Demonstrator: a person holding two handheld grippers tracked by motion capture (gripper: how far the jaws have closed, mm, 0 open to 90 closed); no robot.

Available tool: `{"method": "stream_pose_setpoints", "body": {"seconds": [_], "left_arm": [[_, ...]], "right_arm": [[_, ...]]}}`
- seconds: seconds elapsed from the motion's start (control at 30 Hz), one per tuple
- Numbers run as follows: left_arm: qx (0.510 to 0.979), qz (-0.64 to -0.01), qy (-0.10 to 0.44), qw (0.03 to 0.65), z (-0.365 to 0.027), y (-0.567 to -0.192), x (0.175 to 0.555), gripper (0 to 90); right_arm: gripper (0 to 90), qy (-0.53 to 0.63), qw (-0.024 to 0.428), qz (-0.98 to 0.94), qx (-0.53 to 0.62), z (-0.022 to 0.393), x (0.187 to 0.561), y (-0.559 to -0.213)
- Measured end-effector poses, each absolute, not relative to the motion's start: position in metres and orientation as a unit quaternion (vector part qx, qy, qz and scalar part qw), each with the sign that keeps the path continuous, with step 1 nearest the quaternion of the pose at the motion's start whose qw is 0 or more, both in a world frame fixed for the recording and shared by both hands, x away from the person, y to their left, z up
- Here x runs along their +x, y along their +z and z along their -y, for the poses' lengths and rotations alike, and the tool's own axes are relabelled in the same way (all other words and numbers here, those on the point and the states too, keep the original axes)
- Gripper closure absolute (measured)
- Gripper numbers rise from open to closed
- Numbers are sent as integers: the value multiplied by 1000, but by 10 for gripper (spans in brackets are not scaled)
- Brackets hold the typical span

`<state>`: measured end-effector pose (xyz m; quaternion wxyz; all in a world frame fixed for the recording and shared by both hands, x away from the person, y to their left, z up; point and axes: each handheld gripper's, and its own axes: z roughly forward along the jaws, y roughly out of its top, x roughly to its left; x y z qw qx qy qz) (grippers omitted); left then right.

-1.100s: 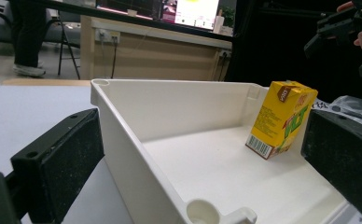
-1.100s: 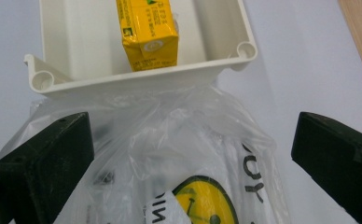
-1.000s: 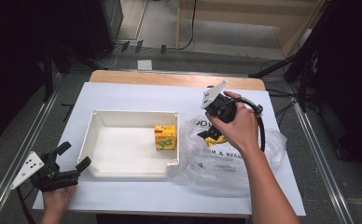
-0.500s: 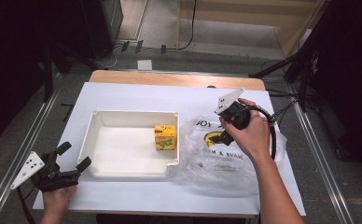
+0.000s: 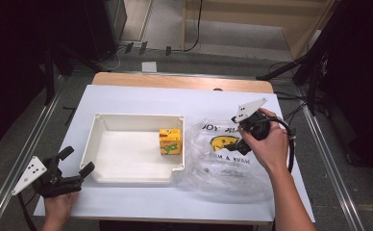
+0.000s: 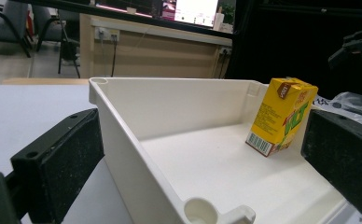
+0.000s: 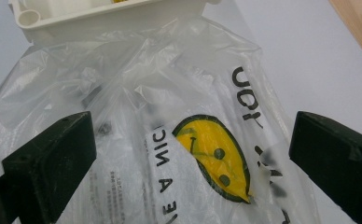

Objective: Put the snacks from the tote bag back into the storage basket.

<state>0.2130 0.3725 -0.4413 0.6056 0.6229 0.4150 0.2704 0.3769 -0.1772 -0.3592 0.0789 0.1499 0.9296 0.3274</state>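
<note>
A yellow juice carton point(image 5: 170, 141) point(image 6: 280, 116) stands upright in the right end of a white tray point(image 5: 100, 126) point(image 6: 123, 140). Right of the tray lies a clear plastic bag point(image 5: 223, 159) point(image 7: 170, 140) printed with a yellow smiley face point(image 7: 214, 156). My right gripper point(image 5: 237, 134) point(image 7: 188, 158) hovers open above the bag, nothing between its jaws. At the table's front left corner, my left gripper point(image 5: 76, 161) point(image 6: 202, 154) stands open, pointing at the tray's near corner, empty.
The white table point(image 5: 141, 96) has a wooden strip point(image 5: 184, 82) along its far edge. Metal rails point(image 5: 26, 144) run beside the table on both sides. Cables lie on the floor point(image 5: 175, 43) beyond it.
My right gripper has moved from beside the carton rightward and nearer, out over the plastic bag. The left gripper has stayed put.
</note>
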Motion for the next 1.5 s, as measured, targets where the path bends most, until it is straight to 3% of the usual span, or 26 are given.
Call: {"method": "stream_pose_setpoints", "body": {"seconds": [1.5], "left_arm": [[628,-413,271,601,-371,-442,213,0]], "right_arm": [[22,420,110,-869,240,268,324,-412]]}}
